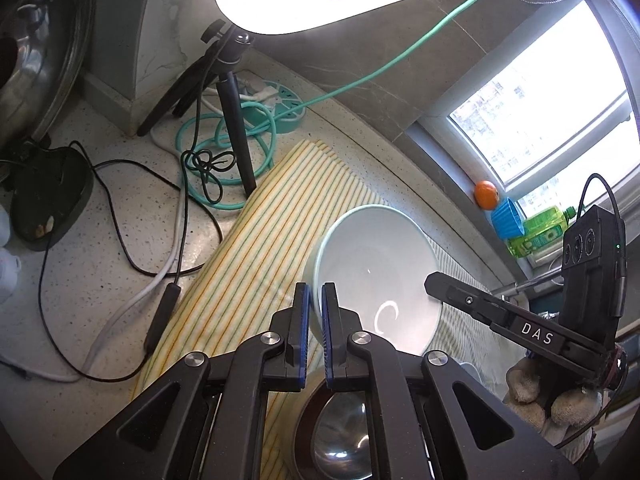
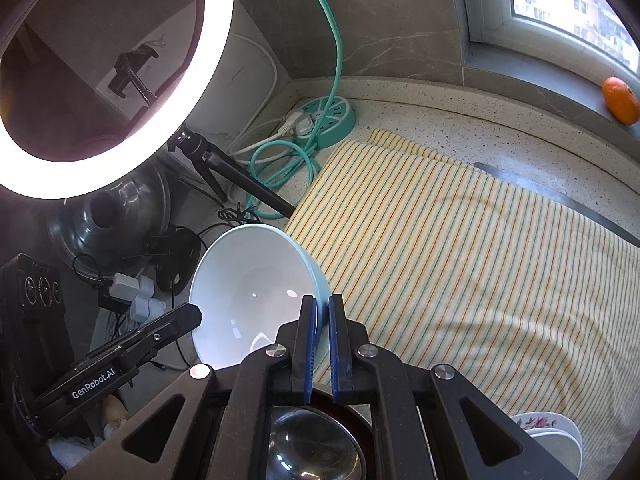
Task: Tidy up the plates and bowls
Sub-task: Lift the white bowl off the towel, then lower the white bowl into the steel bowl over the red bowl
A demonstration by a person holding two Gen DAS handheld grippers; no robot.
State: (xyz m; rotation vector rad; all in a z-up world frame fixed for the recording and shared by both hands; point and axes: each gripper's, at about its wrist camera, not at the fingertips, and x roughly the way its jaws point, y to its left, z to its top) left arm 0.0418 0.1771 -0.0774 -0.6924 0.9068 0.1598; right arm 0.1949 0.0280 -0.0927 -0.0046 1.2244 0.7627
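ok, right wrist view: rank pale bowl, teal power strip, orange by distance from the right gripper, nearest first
1. pale bowl, rim clamped in the right gripper.
2. teal power strip, far back, left of centre.
3. orange, windowsill, far right.

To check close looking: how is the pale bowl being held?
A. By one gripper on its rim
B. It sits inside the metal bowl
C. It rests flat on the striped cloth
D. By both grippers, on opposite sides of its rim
D: the left gripper and the right gripper each pinch the rim of the bowl.
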